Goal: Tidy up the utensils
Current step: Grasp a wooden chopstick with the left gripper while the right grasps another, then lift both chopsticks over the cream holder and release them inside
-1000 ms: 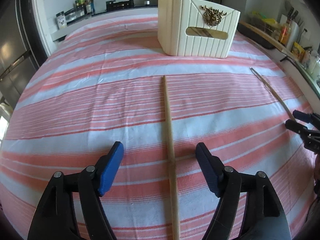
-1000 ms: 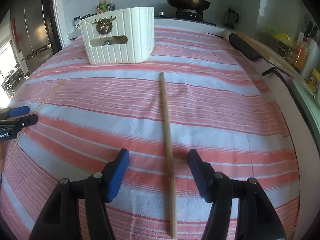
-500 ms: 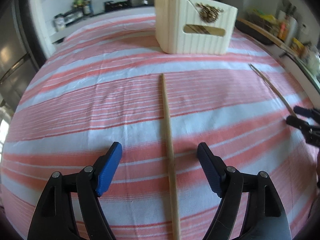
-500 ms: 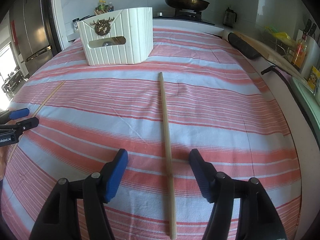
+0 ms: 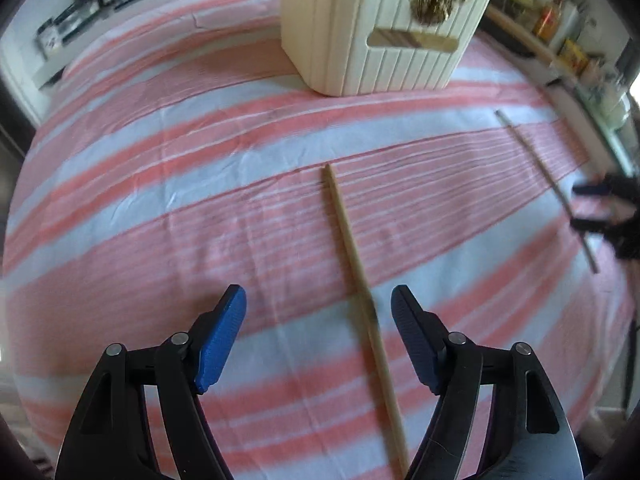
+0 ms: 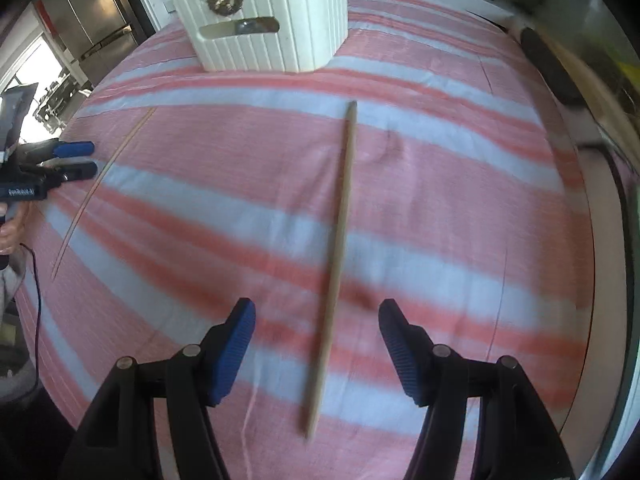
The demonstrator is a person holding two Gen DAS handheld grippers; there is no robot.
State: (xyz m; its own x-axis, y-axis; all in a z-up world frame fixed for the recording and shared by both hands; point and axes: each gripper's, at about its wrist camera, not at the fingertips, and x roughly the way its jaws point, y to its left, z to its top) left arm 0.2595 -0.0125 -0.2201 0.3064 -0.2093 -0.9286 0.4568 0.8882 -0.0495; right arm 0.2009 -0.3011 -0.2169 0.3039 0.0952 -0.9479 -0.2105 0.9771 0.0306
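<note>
Left wrist view: left gripper (image 5: 318, 306) hung over the striped cloth (image 5: 120, 184), its jaws closing, pads not yet touching the chopstick (image 5: 356, 276) lying between them, nearer one pad; best to centre on the stick before squeezing; box (image 5: 380, 32) stood well beyond

Right wrist view: right gripper (image 6: 316, 320) was apart, nothing gripped, second chopstick (image 6: 340, 240) lying flat between its jaws; lower squarely, pinch mid-shaft so it lifts level; box (image 6: 272, 20) far ahead
</note>
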